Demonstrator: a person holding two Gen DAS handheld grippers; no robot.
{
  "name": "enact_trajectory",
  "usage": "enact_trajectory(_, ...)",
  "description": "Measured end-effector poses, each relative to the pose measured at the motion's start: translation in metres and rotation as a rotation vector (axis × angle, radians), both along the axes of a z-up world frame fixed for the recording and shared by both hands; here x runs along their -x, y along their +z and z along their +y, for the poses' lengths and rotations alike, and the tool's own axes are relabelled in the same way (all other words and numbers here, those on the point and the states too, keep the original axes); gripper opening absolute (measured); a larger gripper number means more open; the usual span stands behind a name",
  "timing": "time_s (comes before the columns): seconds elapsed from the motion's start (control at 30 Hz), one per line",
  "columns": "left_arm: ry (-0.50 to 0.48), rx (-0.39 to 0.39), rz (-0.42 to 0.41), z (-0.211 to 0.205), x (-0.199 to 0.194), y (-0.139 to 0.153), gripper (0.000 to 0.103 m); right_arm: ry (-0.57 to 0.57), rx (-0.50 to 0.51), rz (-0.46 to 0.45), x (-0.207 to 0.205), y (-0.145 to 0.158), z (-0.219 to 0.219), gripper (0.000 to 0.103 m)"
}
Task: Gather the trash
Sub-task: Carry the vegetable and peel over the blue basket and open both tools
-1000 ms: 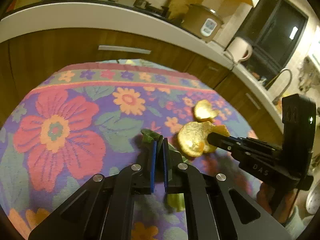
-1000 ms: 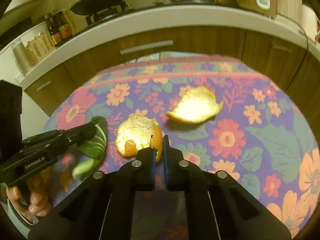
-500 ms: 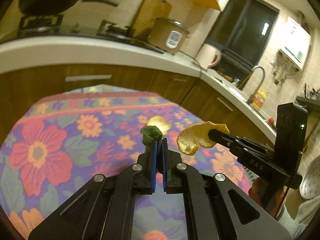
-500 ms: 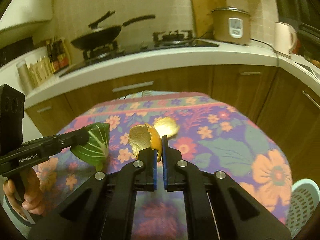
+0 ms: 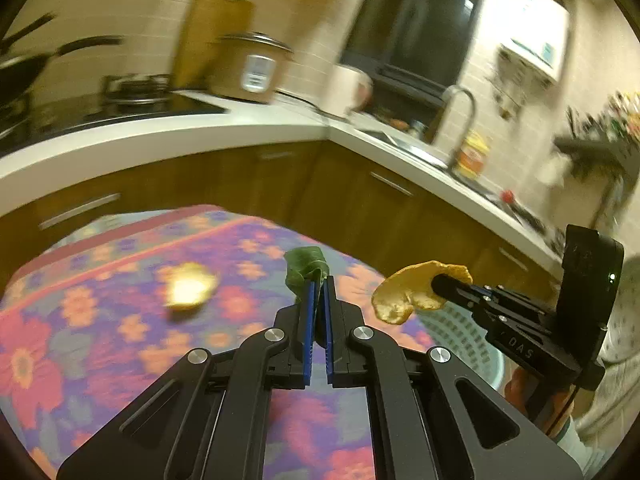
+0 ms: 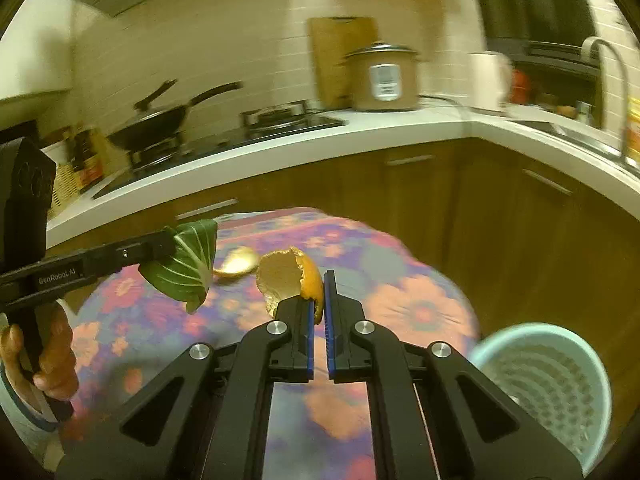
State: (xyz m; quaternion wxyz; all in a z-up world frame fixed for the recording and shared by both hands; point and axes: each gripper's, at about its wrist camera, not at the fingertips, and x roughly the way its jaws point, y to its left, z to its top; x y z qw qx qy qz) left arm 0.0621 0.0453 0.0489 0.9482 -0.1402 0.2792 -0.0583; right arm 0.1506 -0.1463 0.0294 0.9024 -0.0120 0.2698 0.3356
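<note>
My left gripper (image 5: 317, 285) is shut on a green leaf (image 5: 305, 269) and holds it in the air above the flowered tablecloth (image 5: 100, 320). In the right wrist view the leaf (image 6: 184, 266) hangs from the left gripper (image 6: 170, 242). My right gripper (image 6: 318, 280) is shut on an orange peel (image 6: 288, 276), also lifted; in the left wrist view the peel (image 5: 412, 292) sits at the right gripper's tip (image 5: 440, 282). A second orange peel (image 5: 188, 290) lies on the cloth, and it shows in the right wrist view (image 6: 238, 264).
A pale green perforated bin (image 6: 548, 384) stands on the floor to the right of the table, partly seen in the left wrist view (image 5: 460, 336). Wooden cabinets (image 6: 480, 208) and a white counter (image 6: 320, 136) curve around behind.
Both grippers have lifted from the tablecloth with the leaf and the peel and swung to the right. The bin has come into view.
</note>
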Motion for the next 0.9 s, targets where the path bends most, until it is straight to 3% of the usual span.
enact_trajectory(0.3,-0.203,0.001,0.048,-0.113,-0.052,-0.005,0.002,-0.286,0.022,0.073,-0.006,-0.024,-0.127,0.002)
enact_trajectory(0.47,-0.295,-0.039,0.072,-0.17,-0.074,-0.017,0.003,-0.396,0.059,0.168,-0.015,-0.045,-0.164,0.003)
enact_trajectory(0.57,-0.297,-0.044,0.097,-0.185,-0.08,-0.027,0.014,-0.419,0.089,0.245,-0.022,-0.059,-0.172,0.005)
enact_trajectory(0.6,-0.296,-0.039,0.109,-0.186,-0.081,-0.03,0.026,-0.423,0.096,0.27,-0.024,-0.064,-0.175,0.008)
enact_trajectory(0.63,-0.292,-0.035,0.111,-0.185,-0.081,-0.031,0.031,-0.428,0.103,0.289,-0.025,-0.068,-0.176,0.011)
enact_trajectory(0.73,-0.275,-0.037,0.109,-0.179,-0.079,-0.032,0.038,-0.432,0.095,0.324,-0.023,-0.078,-0.181,0.045)
enact_trajectory(0.9,-0.233,-0.06,0.086,-0.165,-0.071,-0.024,0.049,-0.436,0.074,0.323,-0.013,-0.079,-0.183,0.049)
